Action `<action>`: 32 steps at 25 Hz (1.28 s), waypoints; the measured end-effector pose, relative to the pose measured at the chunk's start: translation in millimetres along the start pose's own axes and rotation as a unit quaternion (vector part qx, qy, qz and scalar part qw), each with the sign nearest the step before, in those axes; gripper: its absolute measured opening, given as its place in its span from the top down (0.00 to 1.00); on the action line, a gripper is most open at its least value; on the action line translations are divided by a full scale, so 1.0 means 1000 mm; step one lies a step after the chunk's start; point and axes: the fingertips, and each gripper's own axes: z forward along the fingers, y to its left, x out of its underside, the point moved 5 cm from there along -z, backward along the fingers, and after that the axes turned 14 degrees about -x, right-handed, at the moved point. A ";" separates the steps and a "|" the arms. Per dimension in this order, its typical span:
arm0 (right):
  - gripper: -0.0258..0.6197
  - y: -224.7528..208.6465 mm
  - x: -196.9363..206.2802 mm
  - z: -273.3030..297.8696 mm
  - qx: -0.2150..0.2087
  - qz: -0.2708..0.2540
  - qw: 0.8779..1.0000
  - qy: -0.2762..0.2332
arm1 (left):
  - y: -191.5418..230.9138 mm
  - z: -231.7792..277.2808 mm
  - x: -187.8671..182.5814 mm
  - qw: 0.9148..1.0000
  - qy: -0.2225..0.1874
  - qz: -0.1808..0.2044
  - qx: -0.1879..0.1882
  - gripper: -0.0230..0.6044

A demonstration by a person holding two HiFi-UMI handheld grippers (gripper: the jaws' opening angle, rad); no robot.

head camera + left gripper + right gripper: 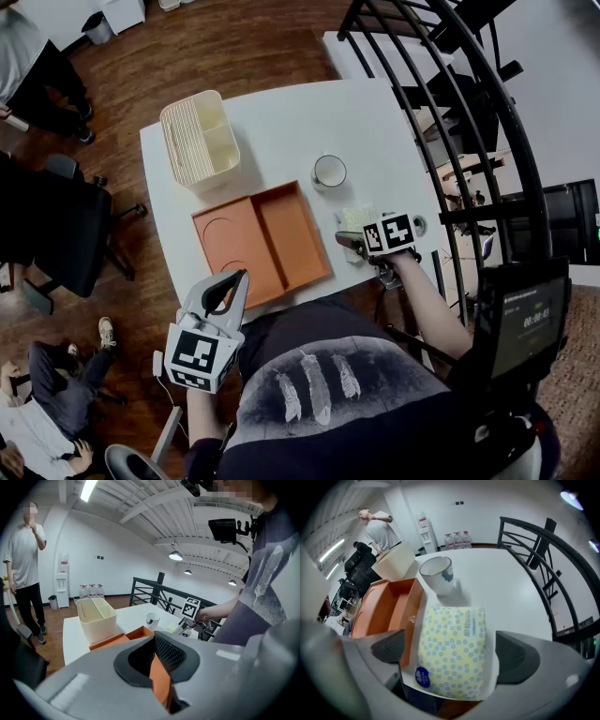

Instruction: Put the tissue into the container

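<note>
While the left gripper (236, 278) hangs shut and empty, well short of the cream container (184, 141) at the far left, the tissue pack (452, 648) lies just right of the orange tray (281, 225). It lies lengthwise between the nearer right gripper's (349, 237) wide-open jaws, and neither pad touches it.
</note>
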 end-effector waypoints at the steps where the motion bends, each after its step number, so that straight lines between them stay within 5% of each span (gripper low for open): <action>1: 0.04 -0.004 0.003 0.006 0.006 0.001 1.000 0.013 | 0.000 0.001 -0.001 1.000 0.000 0.001 0.001 0.94; 5: 0.04 -0.018 0.014 0.022 0.015 0.015 0.999 0.046 | -0.002 0.004 -0.001 1.000 0.003 0.003 0.002 0.94; 7: 0.18 -0.018 0.015 0.025 0.000 0.027 0.999 0.044 | -0.003 0.004 -0.001 1.000 0.005 -0.005 -0.001 0.94; 14: 0.23 -0.012 0.012 0.015 -0.003 0.007 0.999 0.042 | -0.007 0.003 -0.001 1.000 0.007 0.000 -0.007 0.94; 22: 0.23 0.110 -0.045 -0.054 -0.119 -0.092 0.986 -0.071 | -0.004 -0.004 0.007 1.000 0.005 -0.002 -0.012 0.94; 25: 0.23 0.146 -0.050 -0.019 -0.148 -0.093 0.983 -0.059 | -0.003 -0.003 0.014 1.000 -0.003 -0.001 -0.007 0.94; 32: 0.23 0.152 -0.049 0.048 -0.128 -0.055 0.990 0.000 | 0.009 -0.013 0.023 1.000 0.005 -0.015 -0.017 0.94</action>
